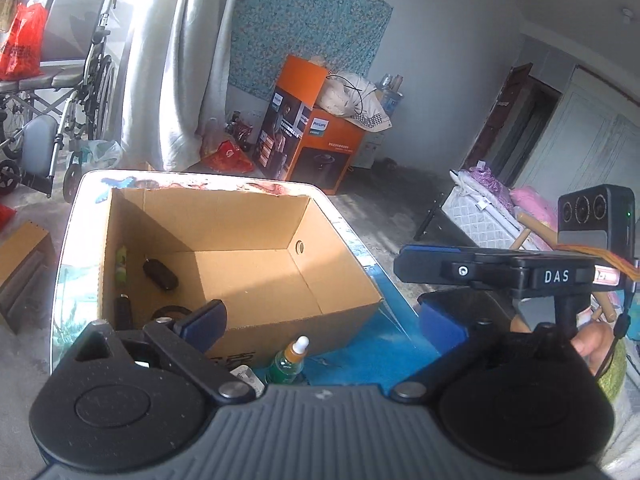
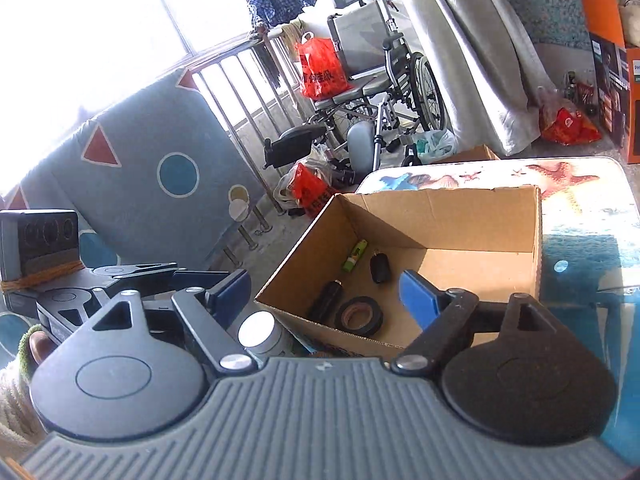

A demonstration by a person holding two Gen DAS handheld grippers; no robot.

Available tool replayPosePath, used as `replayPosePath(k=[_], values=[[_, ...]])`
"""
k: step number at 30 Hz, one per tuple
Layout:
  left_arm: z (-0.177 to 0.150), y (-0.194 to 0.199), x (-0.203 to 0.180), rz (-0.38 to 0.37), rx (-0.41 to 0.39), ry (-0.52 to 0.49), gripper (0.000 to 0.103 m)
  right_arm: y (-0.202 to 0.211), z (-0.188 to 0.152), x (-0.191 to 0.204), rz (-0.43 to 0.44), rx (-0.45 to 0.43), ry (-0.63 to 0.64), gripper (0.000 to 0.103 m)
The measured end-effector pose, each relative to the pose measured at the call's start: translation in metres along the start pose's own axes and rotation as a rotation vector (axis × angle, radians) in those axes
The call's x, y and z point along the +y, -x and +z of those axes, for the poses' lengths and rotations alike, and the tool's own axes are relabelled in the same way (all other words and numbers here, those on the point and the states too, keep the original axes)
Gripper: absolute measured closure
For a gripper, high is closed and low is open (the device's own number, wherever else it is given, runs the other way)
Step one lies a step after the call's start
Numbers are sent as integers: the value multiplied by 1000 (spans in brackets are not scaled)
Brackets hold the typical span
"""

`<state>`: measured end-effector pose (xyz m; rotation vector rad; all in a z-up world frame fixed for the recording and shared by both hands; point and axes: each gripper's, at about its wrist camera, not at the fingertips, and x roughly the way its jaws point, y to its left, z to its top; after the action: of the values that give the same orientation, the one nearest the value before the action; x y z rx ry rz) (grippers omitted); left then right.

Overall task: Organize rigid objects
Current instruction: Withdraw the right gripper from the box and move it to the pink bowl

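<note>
Your cardboard box [image 2: 424, 256] sits open on the sea-print table [image 2: 580, 192], holding a tape roll [image 2: 359, 315], two black items and a green tube [image 2: 355, 256]. A wheelchair [image 2: 380, 80] stands at twelve o'clock beyond it. Both your left gripper [image 1: 320, 320] and right gripper [image 2: 324, 300] are spread, empty, angled down.

green bottle [image 1: 286, 362] base hidden, white-capped jar [image 2: 262, 334] — mostly hidden
</note>
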<state>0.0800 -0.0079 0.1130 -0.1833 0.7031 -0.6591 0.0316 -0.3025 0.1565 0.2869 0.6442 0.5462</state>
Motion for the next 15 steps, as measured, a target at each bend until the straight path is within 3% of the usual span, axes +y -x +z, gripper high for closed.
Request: replayPosePath(k=[4, 11, 15], values=[[-36, 4, 0, 60, -24, 34, 0, 16, -38, 0, -107, -23, 7, 1], [-78, -10, 28, 198, 28, 142, 0, -27, -110, 18, -376, 112, 215, 1], [-89, -11, 38, 234, -6, 189, 0, -54, -131, 28, -440, 167, 289, 1]])
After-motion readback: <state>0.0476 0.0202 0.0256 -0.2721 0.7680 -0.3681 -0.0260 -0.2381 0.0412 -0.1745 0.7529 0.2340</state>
